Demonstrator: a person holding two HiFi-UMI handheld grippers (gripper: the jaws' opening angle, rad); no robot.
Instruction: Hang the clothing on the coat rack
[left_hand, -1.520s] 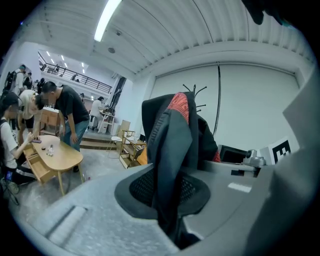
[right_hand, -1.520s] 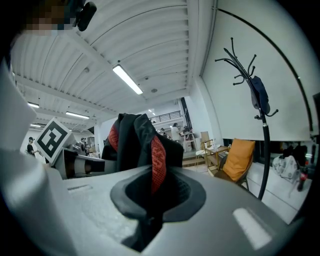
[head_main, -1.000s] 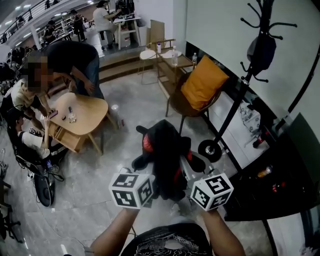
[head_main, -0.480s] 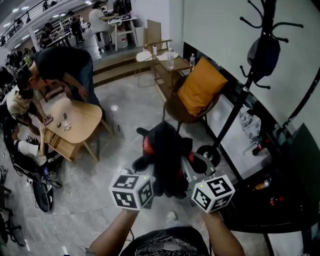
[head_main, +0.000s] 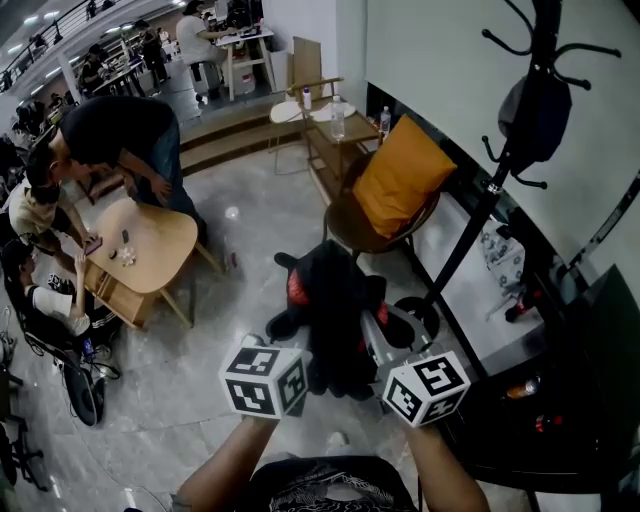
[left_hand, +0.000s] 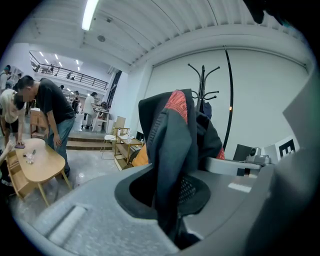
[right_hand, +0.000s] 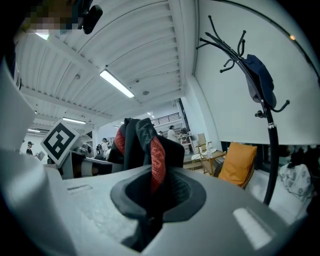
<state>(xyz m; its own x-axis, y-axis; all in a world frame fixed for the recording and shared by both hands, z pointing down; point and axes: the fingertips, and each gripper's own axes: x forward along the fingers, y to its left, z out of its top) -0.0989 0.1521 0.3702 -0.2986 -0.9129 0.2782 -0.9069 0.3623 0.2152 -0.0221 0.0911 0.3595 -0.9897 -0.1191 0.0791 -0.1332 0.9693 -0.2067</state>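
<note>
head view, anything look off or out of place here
Nothing damaged or spilled. Two small oddities: the black garment is bunched in a wad between the left gripper and right gripper, and the orange cushion leans askew on the chair beside the coat rack.

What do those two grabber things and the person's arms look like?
Both the left gripper and right gripper are pale grey plastic with black cupped pads. Each carries a white cube printed with black square markers. The person wears a black T-shirt with a pale print, arms bare.

Left gripper; right gripper — both clamped
</note>
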